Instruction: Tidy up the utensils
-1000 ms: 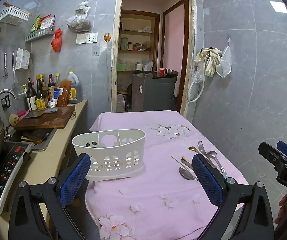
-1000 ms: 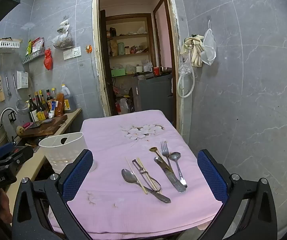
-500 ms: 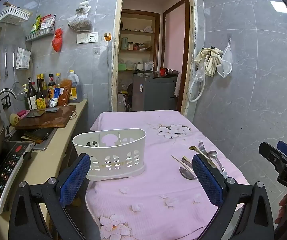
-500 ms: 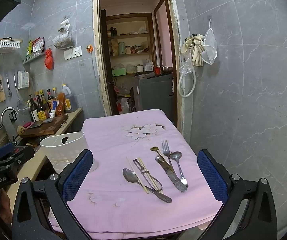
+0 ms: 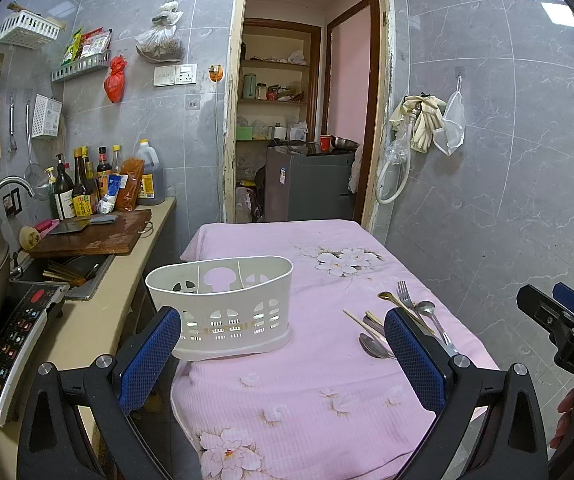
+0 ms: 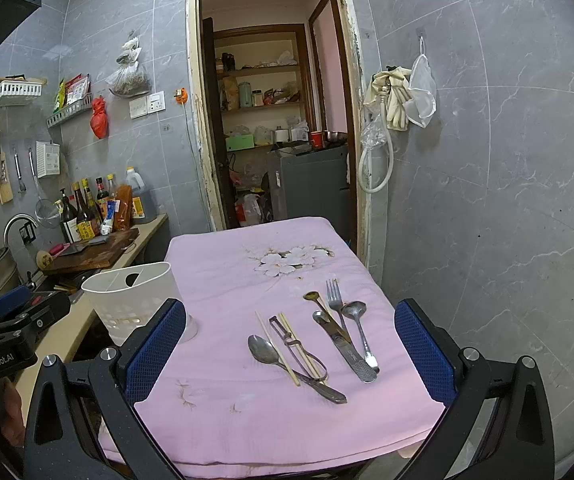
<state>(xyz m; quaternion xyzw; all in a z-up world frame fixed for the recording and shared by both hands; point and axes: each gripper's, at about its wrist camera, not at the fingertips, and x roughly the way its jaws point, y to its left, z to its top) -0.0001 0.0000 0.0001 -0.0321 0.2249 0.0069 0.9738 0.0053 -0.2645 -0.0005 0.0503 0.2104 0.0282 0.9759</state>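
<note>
Both the left gripper and right gripper have fingers spread and empty, with the thin, stiff, probably slippery cutlery lying loose between the right fingers, best pinched mid-handle, and the light basket left of them.

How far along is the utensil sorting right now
Nothing looks done: the white caddy appears empty. Nothing is in hand; the left gripper and right gripper hover with jaws open. Still left on the pink cloth: the fork, spoons, knife, chopsticks and peeler.
</note>
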